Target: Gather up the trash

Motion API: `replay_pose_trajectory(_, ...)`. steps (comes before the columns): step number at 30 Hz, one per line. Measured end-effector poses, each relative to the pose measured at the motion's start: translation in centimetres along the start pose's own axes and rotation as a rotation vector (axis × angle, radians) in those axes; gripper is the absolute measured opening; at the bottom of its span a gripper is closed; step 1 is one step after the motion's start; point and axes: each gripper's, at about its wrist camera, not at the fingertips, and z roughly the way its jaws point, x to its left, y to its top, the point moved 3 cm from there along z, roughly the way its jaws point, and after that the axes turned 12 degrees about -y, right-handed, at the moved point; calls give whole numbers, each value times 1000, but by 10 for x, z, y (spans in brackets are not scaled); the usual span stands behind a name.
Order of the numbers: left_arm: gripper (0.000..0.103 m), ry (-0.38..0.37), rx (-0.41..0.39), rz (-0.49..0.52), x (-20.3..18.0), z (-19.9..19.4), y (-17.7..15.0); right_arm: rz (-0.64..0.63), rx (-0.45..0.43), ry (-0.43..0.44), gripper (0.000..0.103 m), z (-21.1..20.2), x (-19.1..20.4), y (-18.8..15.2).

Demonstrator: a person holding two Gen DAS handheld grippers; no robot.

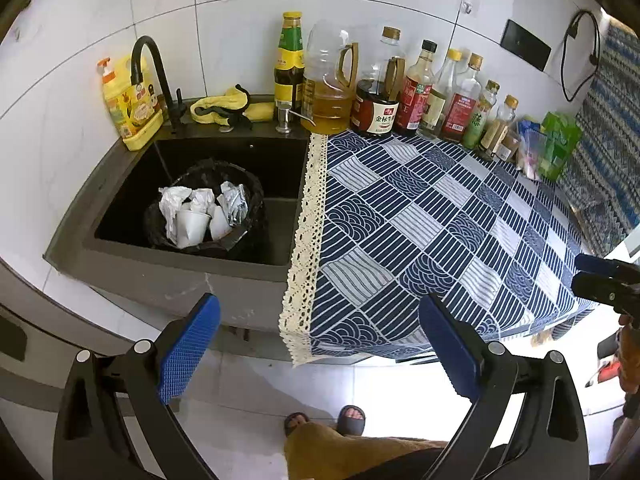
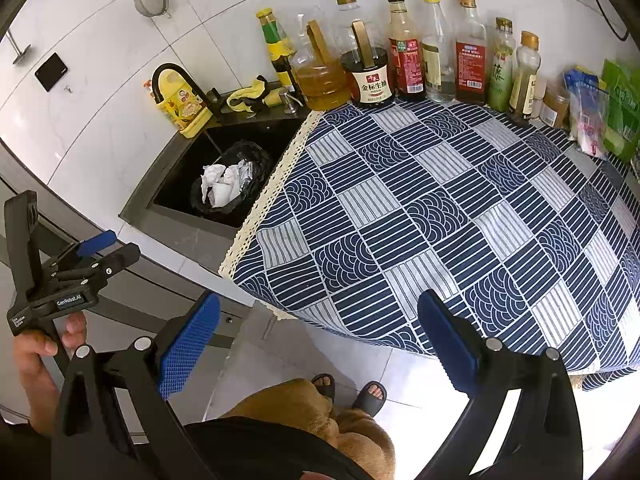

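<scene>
A black-lined trash bin (image 1: 256,196) stands in the dark sink (image 1: 120,184). It holds crumpled white paper, paper cups (image 1: 192,226) and a foil wrapper. The bin also shows in the right wrist view (image 2: 262,156). My left gripper (image 1: 320,346) is open and empty, held back from the counter's front edge, above the floor. My right gripper (image 2: 320,344) is open and empty, in front of the blue patterned tablecloth (image 2: 440,208). The left gripper also shows at the left of the right wrist view (image 2: 96,256).
A row of sauce and oil bottles (image 1: 376,92) lines the tiled back wall. A black faucet (image 1: 152,76), yellow soap bottle (image 1: 128,104) and yellow cloth (image 1: 224,108) sit behind the sink. Snack packets (image 2: 600,116) lie at the far right. The person's sandalled feet (image 1: 352,420) are below.
</scene>
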Motion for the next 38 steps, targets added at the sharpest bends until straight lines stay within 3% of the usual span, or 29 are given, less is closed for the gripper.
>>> replay_pose_trajectory(38, 96, -12, -13, 23, 0, -8, -8, 11, -14, -28, 98, -1, 5, -11)
